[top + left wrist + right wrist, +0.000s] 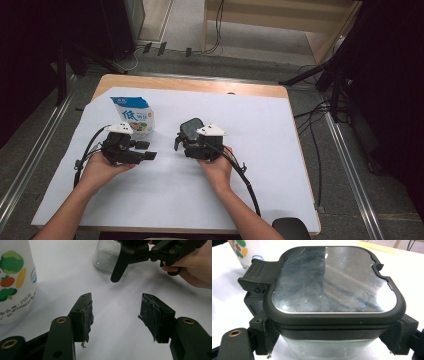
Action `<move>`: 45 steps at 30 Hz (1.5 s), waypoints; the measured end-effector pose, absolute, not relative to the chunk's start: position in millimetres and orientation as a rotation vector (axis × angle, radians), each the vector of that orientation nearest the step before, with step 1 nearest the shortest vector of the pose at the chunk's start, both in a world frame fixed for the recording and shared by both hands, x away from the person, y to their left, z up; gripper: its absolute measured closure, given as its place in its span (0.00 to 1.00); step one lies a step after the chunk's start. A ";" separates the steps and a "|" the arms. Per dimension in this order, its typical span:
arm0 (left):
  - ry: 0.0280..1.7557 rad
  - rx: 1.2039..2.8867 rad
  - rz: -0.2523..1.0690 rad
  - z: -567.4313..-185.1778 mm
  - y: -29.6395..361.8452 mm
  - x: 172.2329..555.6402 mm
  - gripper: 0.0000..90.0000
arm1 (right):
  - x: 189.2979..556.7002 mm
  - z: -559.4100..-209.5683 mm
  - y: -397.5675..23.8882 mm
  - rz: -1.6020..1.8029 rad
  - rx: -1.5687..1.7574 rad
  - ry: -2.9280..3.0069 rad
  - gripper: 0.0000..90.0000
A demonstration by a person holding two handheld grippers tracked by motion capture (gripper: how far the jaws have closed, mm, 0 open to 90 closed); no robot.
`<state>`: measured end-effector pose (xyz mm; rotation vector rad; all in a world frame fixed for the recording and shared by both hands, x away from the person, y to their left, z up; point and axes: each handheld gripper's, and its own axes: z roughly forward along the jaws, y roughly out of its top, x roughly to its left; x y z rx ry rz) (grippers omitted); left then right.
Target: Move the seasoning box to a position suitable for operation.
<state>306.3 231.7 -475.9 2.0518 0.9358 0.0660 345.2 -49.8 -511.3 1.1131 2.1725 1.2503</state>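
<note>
- High view: The right hand-held gripper (186, 136) clasps a clear container with a dark lid (191, 128) near the middle of the white-covered surface (260, 150). The grip sits on the container's sides, which would leave the lid free to be worked. The left hand-held gripper (146, 150) waits well apart to its left, jaws pointing toward the container. A blue-and-white printed pouch (133, 114) stands upright just beyond the left hand-held gripper, close enough to be the next thing picked up, judging by its place.

- Left gripper view: The left hand-held gripper (116, 315) stands spread, with bare surface between its worn pads (87, 315) and nothing touching them. The pouch (15, 280), printed with vegetables, stands just outside its left jaw. Ahead, the clear container (106, 257) rests on the surface with the right hand-held gripper (140, 255) at it, a hand (192, 267) behind. The open, level stance suits a tool kept ready while the other steadies the work.

- Right gripper view: The right hand-held gripper (334, 338) is pinching the container (324, 347) just beneath its lid (332, 280), a pad pressed on each side wall. The lid is seated flat, its latch tab (255, 271) at the far left, clear of the jaws. A corner of the pouch (240, 250) shows beyond the latch. Holding below the rim likely braces the container for opening.
</note>
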 end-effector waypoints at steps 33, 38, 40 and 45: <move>0.829 2.091 -0.043 -445.7 205.2 342.7 1.00 | 324.9 -473.1 -116.1 1.360 1.112 2.316 0.62; 0.804 2.097 -0.050 -457.4 200.1 346.0 1.00 | 331.4 -471.2 -114.8 1.404 1.101 2.333 0.84; 0.797 2.080 -0.035 -461.7 198.5 350.1 1.00 | 333.3 -470.6 -115.3 1.423 1.112 2.336 0.96; 0.814 2.084 -0.027 -471.7 193.6 356.2 1.00 | 334.3 -474.3 -114.3 1.398 1.110 2.369 1.00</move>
